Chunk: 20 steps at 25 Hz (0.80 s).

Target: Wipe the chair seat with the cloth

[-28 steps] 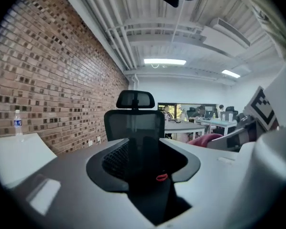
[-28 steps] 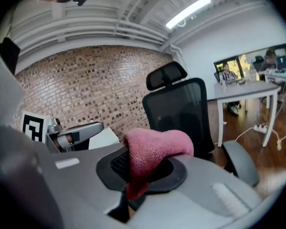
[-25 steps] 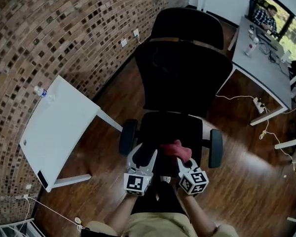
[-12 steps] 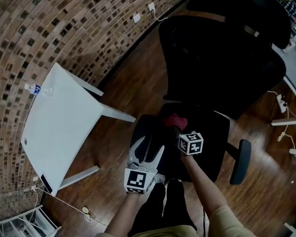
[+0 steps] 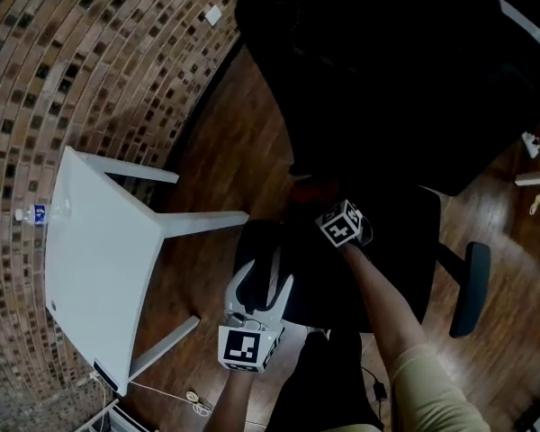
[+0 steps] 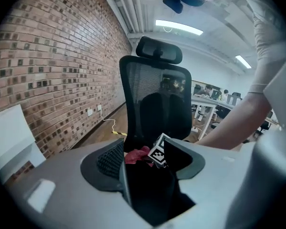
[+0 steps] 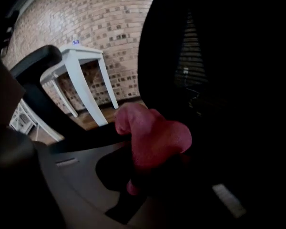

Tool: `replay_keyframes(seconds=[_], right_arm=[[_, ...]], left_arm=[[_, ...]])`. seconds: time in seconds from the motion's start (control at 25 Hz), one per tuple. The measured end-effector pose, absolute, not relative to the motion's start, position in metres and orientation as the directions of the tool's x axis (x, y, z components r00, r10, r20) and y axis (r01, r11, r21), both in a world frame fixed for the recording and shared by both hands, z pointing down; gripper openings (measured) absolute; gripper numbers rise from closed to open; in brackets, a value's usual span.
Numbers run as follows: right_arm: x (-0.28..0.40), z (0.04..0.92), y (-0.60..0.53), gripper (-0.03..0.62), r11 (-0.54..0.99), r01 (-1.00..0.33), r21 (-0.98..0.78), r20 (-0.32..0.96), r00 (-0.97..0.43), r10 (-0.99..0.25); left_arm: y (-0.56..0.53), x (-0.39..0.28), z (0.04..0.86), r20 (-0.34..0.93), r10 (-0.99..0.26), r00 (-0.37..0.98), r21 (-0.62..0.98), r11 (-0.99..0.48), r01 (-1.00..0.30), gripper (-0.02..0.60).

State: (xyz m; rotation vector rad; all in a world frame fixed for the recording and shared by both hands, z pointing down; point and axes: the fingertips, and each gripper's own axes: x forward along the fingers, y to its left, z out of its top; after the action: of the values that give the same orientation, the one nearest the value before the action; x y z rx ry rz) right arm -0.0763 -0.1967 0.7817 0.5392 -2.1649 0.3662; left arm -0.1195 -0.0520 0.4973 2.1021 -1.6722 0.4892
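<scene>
Red cloth (image 7: 152, 137) is sitting bunched in the right gripper (image 5: 322, 203), whose jaws are clamping down on it. The wad is pressing onto the far left part of the chair seat (image 5: 387, 259), right where the seat is meeting the backrest (image 5: 387, 79). The left gripper (image 5: 263, 277) is hovering at the near left edge of the seat, jaws standing wide apart and carrying nothing.

So the wipe is looking under way, with most of the dark seat lying untouched to the right and towards the near edge. Only a small knob of cloth is sticking out past the jaws, so each pass is probably covering a narrow strip. Doing this well is meaning firm, even pressure and long overlapping strokes, working from the backrest to the near edge and then stepping across towards the right armrest (image 5: 472, 286). Tilting the gripper low should be putting more fabric and less hard jaw on the upholstery.

An office chair like this is likely wanting to swivel under a sideways push. The idle left gripper could be bracing the seat edge while the right one is sweeping. The white table (image 5: 99, 268) is standing well off to the left, out of the way.
</scene>
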Motion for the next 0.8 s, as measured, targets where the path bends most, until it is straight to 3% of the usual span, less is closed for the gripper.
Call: replay_keyframes(seconds=[0.12, 0.28, 0.4, 0.44, 0.52, 0.68, 0.8], right_arm=[[0.044, 0.809, -0.203, 0.018, 0.816, -0.571, 0.089, 0.886, -0.33, -0.327], [0.234, 0.792, -0.216, 0.018, 0.584, -0.724, 0.367, 0.887, 0.082, -0.455], [0.266, 0.786, -0.211, 0.018, 0.512, -0.775, 0.371, 0.895, 0.15, -0.421], [0.25, 0.783, -0.206, 0.018, 0.494, -0.811, 0.312, 0.908, 0.101, -0.407], [0.176, 0.775, -0.188, 0.018, 0.531, -0.839, 0.116, 0.911, -0.123, -0.393], [-0.037, 0.749, -0.164, 0.018, 0.664, -0.703, -0.255, 0.728, -0.591, -0.347], [-0.13, 0.753, -0.142, 0.018, 0.641, -0.643, -0.418, 0.667, -0.697, -0.264]], left_arm=[[-0.066, -0.09, 0.494, 0.482, -0.831, 0.277, 0.123, -0.249, -0.961, 0.242], [-0.08, -0.062, 0.482, 0.44, -0.822, 0.363, 0.149, -0.332, -0.932, 0.233], [-0.098, -0.063, 0.478, 0.4, -0.817, 0.415, 0.169, -0.38, -0.91, 0.233], [-0.103, -0.067, 0.476, 0.384, -0.818, 0.428, 0.17, -0.393, -0.904, 0.233], [-0.108, -0.076, 0.475, 0.363, -0.819, 0.445, 0.176, -0.408, -0.896, 0.233], [-0.104, -0.106, 0.48, 0.378, -0.812, 0.446, 0.184, -0.406, -0.895, 0.233], [-0.095, -0.124, 0.485, 0.412, -0.798, 0.44, 0.178, -0.403, -0.898, 0.233]])
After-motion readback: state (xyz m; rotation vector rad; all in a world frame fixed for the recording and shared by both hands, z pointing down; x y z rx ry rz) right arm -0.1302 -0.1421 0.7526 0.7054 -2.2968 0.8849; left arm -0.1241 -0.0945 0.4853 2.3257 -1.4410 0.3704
